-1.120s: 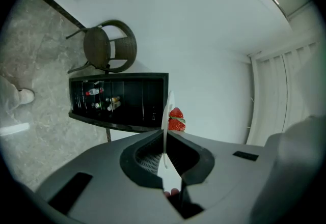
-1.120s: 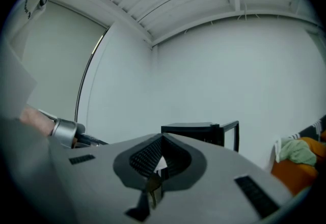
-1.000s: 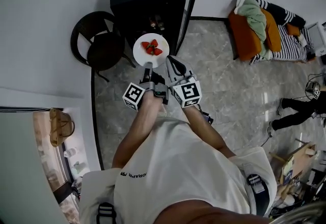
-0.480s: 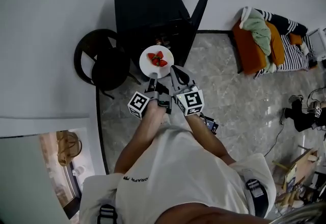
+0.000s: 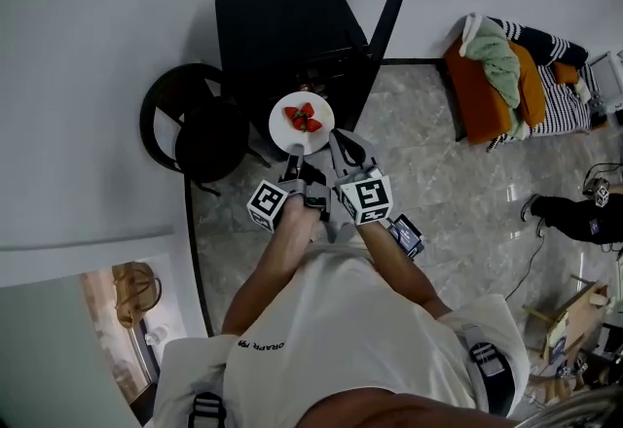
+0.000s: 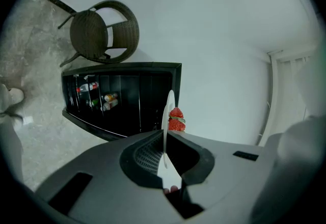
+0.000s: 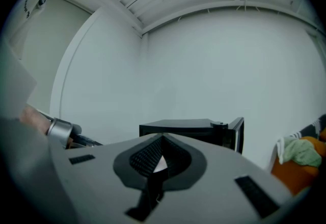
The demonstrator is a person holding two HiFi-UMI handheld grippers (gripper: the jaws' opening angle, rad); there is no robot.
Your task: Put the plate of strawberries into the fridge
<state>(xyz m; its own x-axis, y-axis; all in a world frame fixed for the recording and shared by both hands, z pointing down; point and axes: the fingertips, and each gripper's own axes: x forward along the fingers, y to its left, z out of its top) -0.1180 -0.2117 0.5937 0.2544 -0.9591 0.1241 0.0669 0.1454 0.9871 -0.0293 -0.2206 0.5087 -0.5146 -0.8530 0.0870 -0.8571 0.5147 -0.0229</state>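
Left tongs (image 5: pixel 292 163) clamp the plate (image 5: pixel 301 121) by its rim: likely stiff, breakable; strawberries (image 5: pixel 305 117) may roll. Right tongs (image 5: pixel 343 146) closed, empty.

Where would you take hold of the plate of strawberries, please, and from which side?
Grip the plate by its bare near rim, coming in edge-on from the person's side, as the left gripper does now. The rim is thin and flat, so it fits between the jaws. The strawberries sit in the middle, clear of them. That leaves the far edge free to lead into the open fridge.
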